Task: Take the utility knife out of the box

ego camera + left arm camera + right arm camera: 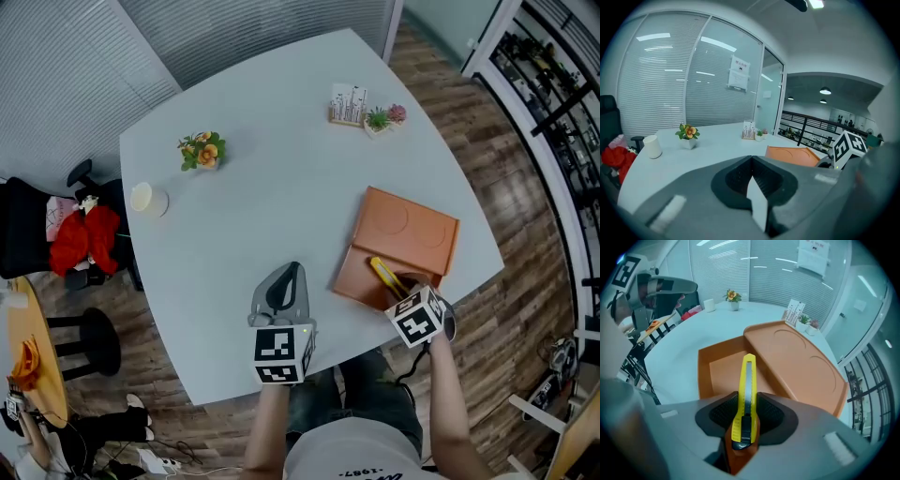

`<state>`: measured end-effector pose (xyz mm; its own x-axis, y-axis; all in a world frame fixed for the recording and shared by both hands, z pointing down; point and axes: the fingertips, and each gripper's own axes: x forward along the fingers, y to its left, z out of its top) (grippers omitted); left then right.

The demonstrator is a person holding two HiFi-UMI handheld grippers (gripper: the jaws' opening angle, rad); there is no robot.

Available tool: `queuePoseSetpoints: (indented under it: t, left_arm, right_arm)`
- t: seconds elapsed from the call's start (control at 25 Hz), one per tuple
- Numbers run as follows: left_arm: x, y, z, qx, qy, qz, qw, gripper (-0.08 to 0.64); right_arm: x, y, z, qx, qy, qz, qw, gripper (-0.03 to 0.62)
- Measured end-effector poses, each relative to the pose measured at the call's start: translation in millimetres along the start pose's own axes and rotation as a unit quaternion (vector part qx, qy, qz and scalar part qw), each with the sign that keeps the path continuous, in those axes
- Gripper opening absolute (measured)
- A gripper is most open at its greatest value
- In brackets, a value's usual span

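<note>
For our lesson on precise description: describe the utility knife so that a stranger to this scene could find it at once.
On the pale table, look to the open orange box on the person's right side. Over its tray, the right gripper clamps a slim yellow utility knife with a black slider. It is the only yellow thing at the plain orange box.

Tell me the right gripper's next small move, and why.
Probably lift, then carry sideways to the bare table: the right gripper is shut on the knife, which hangs over the open box.
</note>
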<state>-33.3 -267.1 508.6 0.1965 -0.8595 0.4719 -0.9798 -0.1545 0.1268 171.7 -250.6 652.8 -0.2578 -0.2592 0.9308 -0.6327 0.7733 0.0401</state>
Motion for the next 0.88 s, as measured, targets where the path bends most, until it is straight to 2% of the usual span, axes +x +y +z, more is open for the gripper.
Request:
queuePoseSetpoints:
  t: [0.2, 0.48, 0.88]
  left_arm:
    - [-4, 0, 14, 0.005, -0.014, -0.002, 0.9999, 0.0]
    - [-9, 0, 41, 0.015, -0.044, -0.005, 0.9989, 0.0]
    - [-15, 0, 91, 0.032, -0.092, -0.003, 0.9952, 0.0]
  right_arm:
    - [-33, -14, 28, 0.038, -0.066, -0.023, 0.997, 0.153]
    - [-78, -37, 60, 0.055, -0.136, -0.079, 0.986, 0.153]
    - [-132, -62, 93, 0.099, -0.24, -0.143, 0.955, 0.153]
